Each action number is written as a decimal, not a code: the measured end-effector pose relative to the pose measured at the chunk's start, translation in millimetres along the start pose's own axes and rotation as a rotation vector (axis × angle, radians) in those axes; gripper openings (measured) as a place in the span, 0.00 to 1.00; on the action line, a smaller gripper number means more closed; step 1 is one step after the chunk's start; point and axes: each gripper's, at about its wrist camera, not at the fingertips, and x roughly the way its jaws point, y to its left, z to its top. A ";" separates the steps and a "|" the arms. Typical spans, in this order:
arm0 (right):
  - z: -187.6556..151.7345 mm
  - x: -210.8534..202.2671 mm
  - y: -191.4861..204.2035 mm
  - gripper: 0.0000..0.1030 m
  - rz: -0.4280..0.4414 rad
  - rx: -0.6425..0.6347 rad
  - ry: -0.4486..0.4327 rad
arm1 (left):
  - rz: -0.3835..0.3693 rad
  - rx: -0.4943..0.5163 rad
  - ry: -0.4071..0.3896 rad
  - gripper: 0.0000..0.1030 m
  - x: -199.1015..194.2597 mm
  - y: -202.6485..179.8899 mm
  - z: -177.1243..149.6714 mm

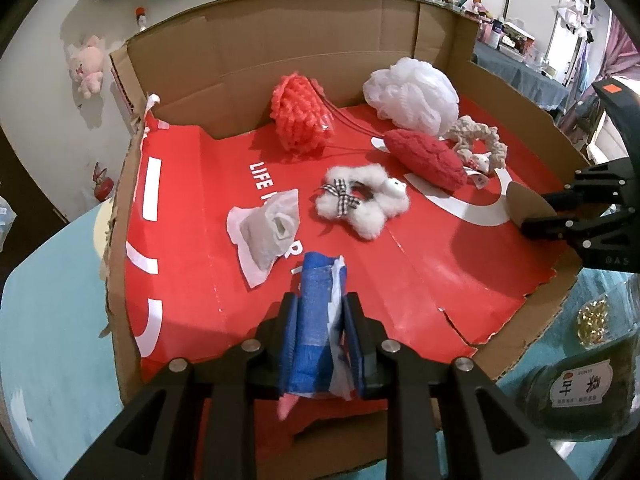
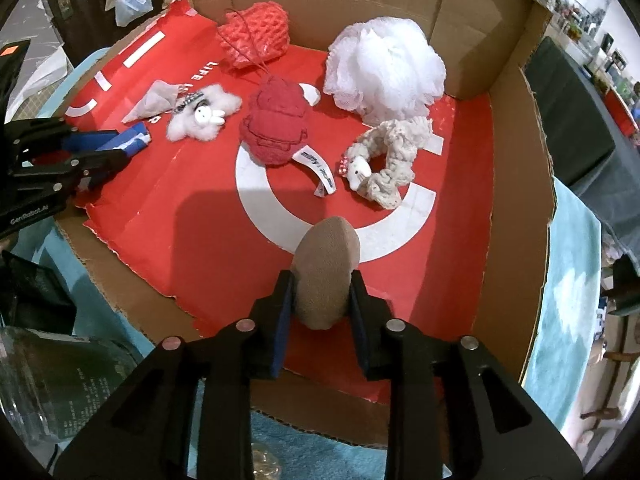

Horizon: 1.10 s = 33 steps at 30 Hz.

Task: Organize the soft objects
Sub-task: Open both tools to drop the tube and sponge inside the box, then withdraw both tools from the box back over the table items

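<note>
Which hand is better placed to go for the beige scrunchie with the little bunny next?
Right, probably. The beige scrunchie lies just ahead of the right tool, though it holds a tan pad; the left tool sits farther off, gripping a blue roll.

Bright, even indoor light; soft shadows fall on the red sheet [image 2: 192,240] beneath the grippers; fisheye bends and darkens the edges; centres are sharp; the window [image 1: 568,20] is blown out.
</note>
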 end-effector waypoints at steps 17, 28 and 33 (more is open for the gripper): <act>-0.6 -37.2 9.7 0.58 0.025 0.027 -0.095 | -0.005 -0.019 -0.160 0.78 -63.1 -8.9 -3.0; -29.9 -124.6 22.4 0.68 0.019 0.087 -0.281 | 0.053 -0.067 -0.378 0.98 -154.6 -38.8 -33.3; -58.1 -167.7 41.2 0.76 -0.008 0.094 -0.388 | 0.064 -0.074 -0.463 1.00 -192.9 -60.0 -52.6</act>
